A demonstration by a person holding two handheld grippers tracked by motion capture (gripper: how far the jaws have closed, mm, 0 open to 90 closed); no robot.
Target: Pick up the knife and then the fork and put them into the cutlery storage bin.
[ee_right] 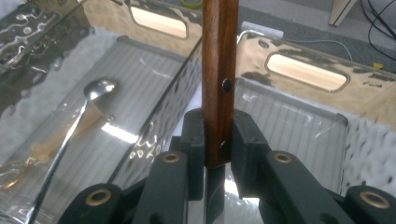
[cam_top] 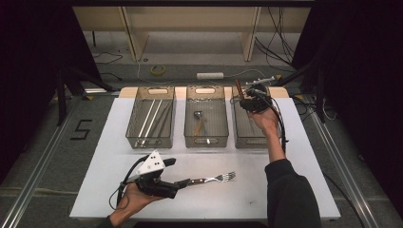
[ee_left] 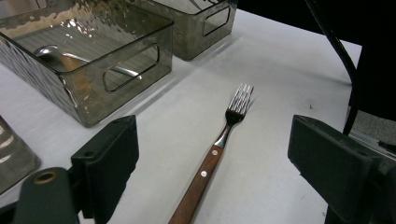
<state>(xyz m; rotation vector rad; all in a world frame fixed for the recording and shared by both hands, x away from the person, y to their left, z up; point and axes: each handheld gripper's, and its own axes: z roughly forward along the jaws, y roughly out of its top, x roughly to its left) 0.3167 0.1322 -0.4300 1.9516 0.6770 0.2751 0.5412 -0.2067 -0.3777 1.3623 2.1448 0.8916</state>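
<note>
- The work in hand looks like sorting cutlery into three smoky translucent plastic bins; the right gripper [cam_top: 251,99], at the upper right of the high view, is clamped on a dark brown wooden handle with rivets [ee_right: 218,70], which stands upright between its pads over the right-hand bin [cam_top: 247,137].
- To do this step well, I would lower the piece until it is down between the bin walls, tip it to lie along the ribbed floor, and only then part the jaws, so it does not bounce against the hard plastic.
- What sort of utensil it is cannot be told: its working end is hidden below the gripper.
- The left gripper [cam_top: 183,182], at the lower left of the high view, holds its jaws wide, one on each side of a wooden-handled steel fork [ee_left: 219,149]; the pads are clear of it.
- That fork lies flat on the white table [cam_top: 294,190], tines toward the bins, near the lower middle of the high view. A grip across the handle near the rivets should be steadier than on the thin steel neck.
- The middle bin [cam_top: 206,137] holds a shiny steel spoon [ee_right: 100,88]; the left-hand bin [cam_top: 150,140] holds long, thin pale pieces, too small to identify.
- The bin walls are rippled and glossy with cut-out handles, the table matt and smooth.
</note>
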